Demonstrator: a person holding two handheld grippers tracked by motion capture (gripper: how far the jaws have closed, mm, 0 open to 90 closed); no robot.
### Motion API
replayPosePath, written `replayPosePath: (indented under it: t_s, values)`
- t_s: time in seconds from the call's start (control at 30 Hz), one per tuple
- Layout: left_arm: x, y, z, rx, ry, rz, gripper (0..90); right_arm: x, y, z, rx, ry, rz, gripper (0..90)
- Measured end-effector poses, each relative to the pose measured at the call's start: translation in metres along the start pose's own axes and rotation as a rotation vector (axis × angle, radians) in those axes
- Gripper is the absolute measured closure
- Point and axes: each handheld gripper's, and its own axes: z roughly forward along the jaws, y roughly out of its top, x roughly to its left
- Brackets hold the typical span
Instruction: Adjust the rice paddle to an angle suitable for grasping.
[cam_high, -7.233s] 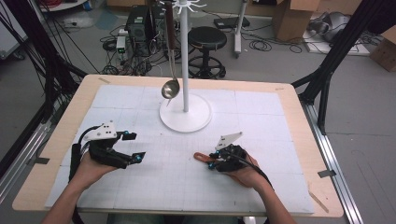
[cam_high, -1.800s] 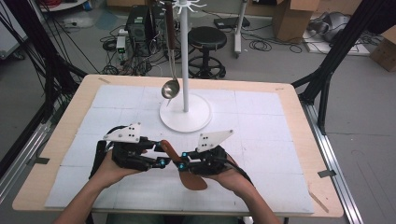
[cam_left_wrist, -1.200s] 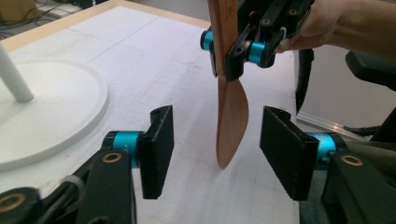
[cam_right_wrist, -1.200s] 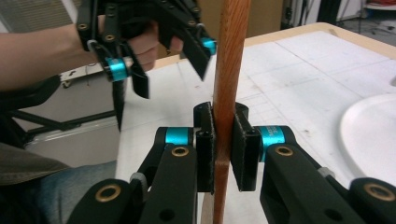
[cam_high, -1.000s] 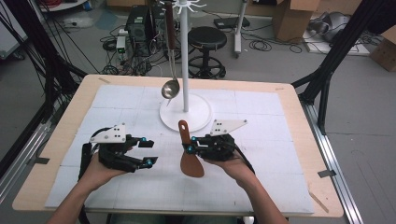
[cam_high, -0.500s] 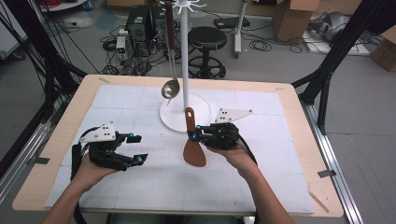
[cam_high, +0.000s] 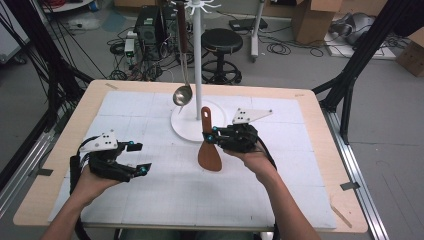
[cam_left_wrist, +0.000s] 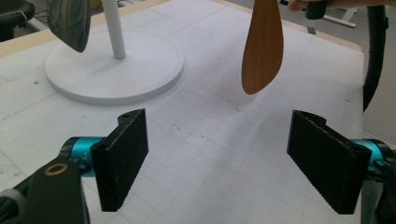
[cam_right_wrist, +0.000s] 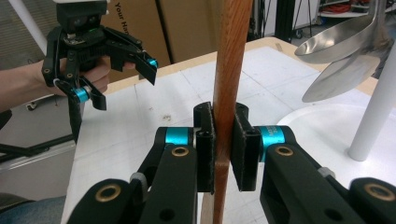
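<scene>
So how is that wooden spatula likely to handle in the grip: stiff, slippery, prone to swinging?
Probably stiff: the wooden spatula hangs straight, blade down, with no visible bend. It may pivot or swing, since the right gripper clamps only the narrow handle while the broad blade hangs below. The smooth-looking wood could slip a little, though the pads press on both sides of it.

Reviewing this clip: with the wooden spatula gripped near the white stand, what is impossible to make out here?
- Wooden spatula: its blade is hidden below the right claw in the right gripper view; its handle end is cut off by the top edge.
- Stand: its hooks are cropped by the top edge of the high view.
- Ladle: which hook it hangs from is cut off in the high view.
</scene>
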Motion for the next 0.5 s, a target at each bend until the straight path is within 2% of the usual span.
replayPosePath:
  t_s: [0.33, 0.5]
  values:
    - [0.005, -0.003, -0.002, 0.004, 0.035, -0.007, 16.6, -0.007, 0.008, -0.001, -0.012, -0.009, -0.001, 82.0]
    - [0.005, -0.003, -0.003, -0.003, 0.035, -0.007, 16.3, -0.010, 0.014, 0.001, -0.010, -0.009, -0.005, 82.0]
